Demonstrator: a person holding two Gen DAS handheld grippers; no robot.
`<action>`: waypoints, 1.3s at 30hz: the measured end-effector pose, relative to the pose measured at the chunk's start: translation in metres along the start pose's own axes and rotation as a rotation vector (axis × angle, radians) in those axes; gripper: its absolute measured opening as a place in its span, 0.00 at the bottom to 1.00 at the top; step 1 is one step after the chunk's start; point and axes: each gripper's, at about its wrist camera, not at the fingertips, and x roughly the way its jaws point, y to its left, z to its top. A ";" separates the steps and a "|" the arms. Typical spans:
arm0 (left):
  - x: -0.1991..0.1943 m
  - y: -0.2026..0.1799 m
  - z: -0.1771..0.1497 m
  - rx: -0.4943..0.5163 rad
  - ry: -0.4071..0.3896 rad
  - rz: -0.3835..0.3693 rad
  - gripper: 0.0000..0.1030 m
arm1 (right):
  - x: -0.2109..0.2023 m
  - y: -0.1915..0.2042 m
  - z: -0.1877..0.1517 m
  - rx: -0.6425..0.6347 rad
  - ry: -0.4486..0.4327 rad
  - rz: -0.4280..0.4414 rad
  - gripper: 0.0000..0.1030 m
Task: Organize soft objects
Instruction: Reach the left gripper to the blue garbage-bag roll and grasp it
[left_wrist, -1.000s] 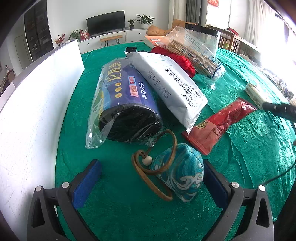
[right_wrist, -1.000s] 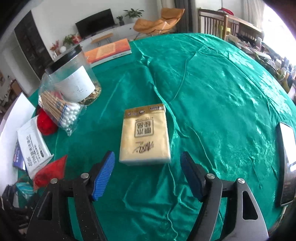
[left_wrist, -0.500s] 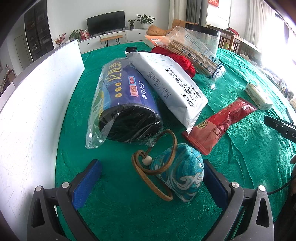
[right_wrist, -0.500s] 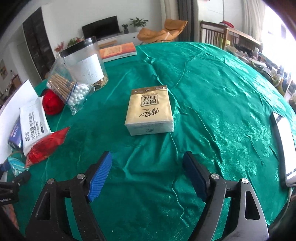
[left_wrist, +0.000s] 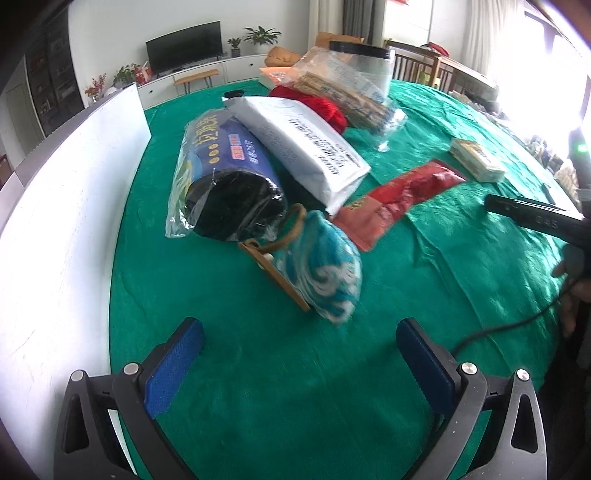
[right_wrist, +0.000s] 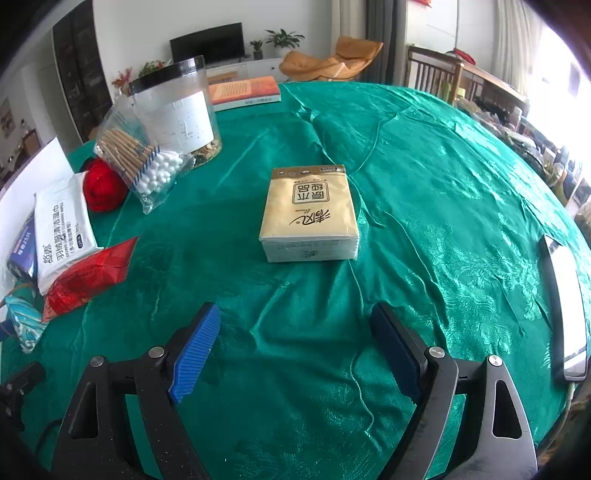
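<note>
On the green-clothed bench (left_wrist: 258, 387), the teal wave-patterned drawstring pouch (left_wrist: 325, 266) is seen ahead of the left claw (left_wrist: 299, 363), whose pads are held apart and empty; earlier it sat between them. The beige plastic-wrapped tissue pack (right_wrist: 309, 214) is found straight ahead of the right claw (right_wrist: 291, 350), likewise spread and empty, its long axis running away; it has been backed off from.

Teal pouch (left_wrist: 325, 266) motion-blurred, blue roll (right_wrist: 22, 251) cut by frame edge, phone (right_wrist: 565, 314) partly cropped
</note>
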 end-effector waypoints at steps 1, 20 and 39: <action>-0.007 -0.001 0.000 0.000 -0.016 -0.003 1.00 | 0.000 0.000 0.000 0.001 0.000 0.000 0.84; 0.032 0.044 0.098 -0.156 0.153 0.135 0.82 | 0.000 -0.001 0.000 0.010 -0.005 0.014 0.84; 0.038 0.053 0.073 -0.175 0.173 0.147 0.74 | -0.003 -0.007 -0.001 0.047 -0.023 0.060 0.84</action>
